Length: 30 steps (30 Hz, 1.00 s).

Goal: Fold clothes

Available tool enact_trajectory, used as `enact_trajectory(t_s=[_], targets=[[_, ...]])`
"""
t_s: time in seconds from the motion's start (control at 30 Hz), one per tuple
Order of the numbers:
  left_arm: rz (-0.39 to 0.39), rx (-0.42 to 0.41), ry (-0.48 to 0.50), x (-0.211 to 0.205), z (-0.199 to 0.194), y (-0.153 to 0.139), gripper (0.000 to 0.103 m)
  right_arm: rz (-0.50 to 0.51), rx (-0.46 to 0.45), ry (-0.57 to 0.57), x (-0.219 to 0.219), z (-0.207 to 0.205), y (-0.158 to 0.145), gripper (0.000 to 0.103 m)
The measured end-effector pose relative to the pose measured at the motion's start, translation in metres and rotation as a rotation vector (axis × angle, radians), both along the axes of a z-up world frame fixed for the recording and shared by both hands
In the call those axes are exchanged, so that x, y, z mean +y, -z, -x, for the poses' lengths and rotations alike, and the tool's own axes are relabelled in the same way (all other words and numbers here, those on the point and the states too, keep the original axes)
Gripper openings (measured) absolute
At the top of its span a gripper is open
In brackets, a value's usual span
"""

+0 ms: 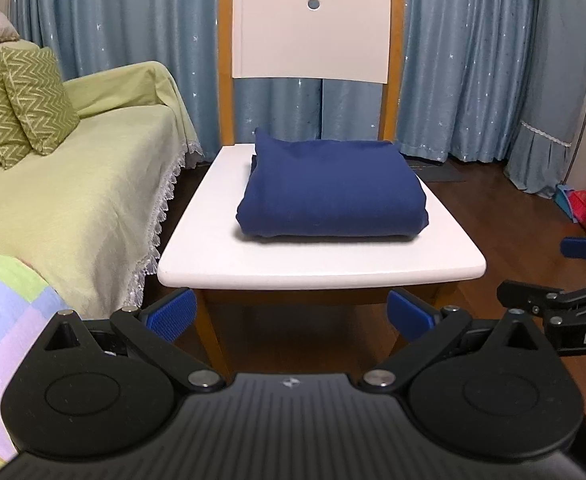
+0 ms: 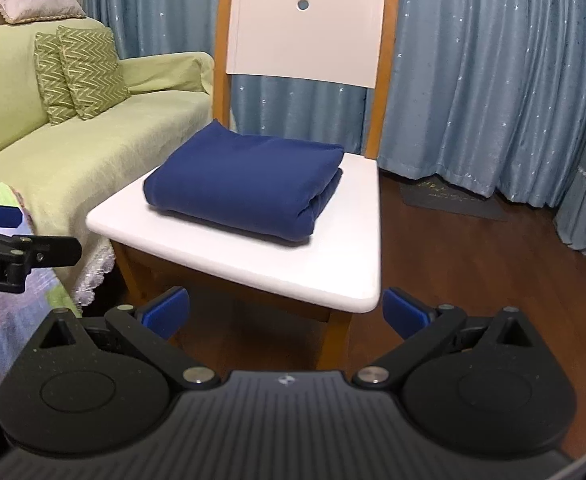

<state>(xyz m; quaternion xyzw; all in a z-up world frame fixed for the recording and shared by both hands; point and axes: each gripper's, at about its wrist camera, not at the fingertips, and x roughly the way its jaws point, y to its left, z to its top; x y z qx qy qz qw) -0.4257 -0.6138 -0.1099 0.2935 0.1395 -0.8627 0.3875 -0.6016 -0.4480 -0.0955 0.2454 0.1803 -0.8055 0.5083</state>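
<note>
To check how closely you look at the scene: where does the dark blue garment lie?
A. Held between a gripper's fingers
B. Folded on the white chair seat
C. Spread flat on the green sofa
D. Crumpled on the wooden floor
B: the garment lies folded on the chair seat, with both grippers open and clear of it.

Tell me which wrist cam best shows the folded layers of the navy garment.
Right wrist: the navy garment is seen at an angle, so its stacked layers show along the right edge. Left wrist sees it head-on: only the top and rounded front fold.
</note>
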Motion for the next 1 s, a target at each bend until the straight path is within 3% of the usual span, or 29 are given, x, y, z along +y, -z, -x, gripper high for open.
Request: enact_trajectory(t_s=[1.0], targets=[[0.036,-0.015,0.034,0.004,0.014,-0.004,0.102,0.015,-0.033,0.049,0.0,0.008,0.003,0.102]])
